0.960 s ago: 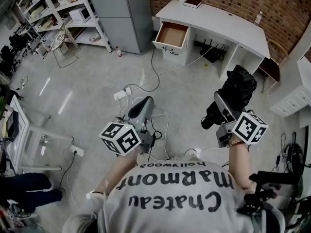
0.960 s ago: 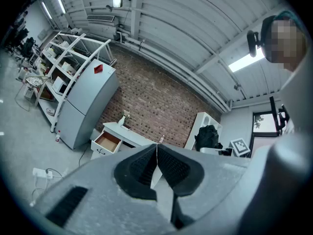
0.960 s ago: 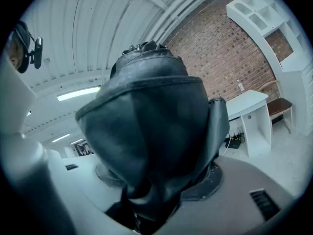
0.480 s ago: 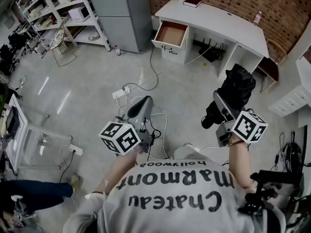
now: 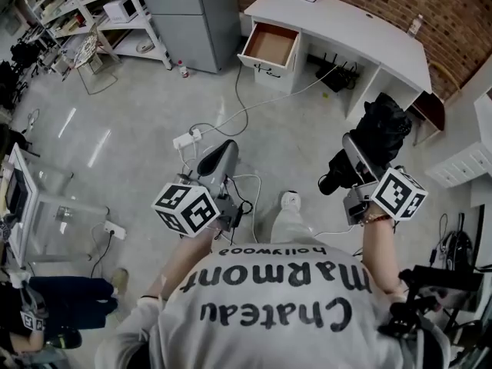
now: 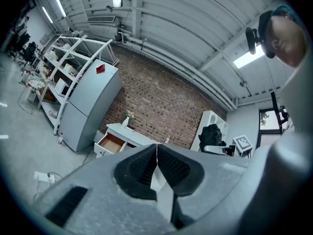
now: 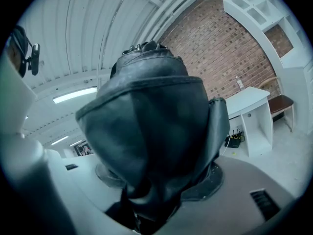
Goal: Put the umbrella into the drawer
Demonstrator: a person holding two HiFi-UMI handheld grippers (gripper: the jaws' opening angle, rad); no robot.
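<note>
Ahead of you, across the floor (image 5: 138, 106), one white counter (image 5: 350, 33) stands against the brick wall (image 5: 461, 6). One drawer (image 5: 270, 44) at its left end is pulled out, with its brown inside showing.

You carry two tools and one umbrella (image 5: 379, 133), which is black and folded. It sits in your right tool (image 5: 352, 164), whose jaws stand wide and clamp its lower part. In the right gripper view the dark bundle fills the space between the jaws and rises past them. That puts the umbrella up in the air at your right side, well apart from the drawer.

Your left tool (image 5: 219, 158) is closed on itself. In the left gripper view its two ribbed pads (image 6: 141, 168) meet along a thin seam, with no object between them.

Both your arms reach out in front of your chest, well apart from each other and at about the same height. Your left tool points level toward the counter, and the open drawer shows just above its jaws. Your right tool dips only slightly, with the umbrella's bulk leading toward the counter's right end.
</note>
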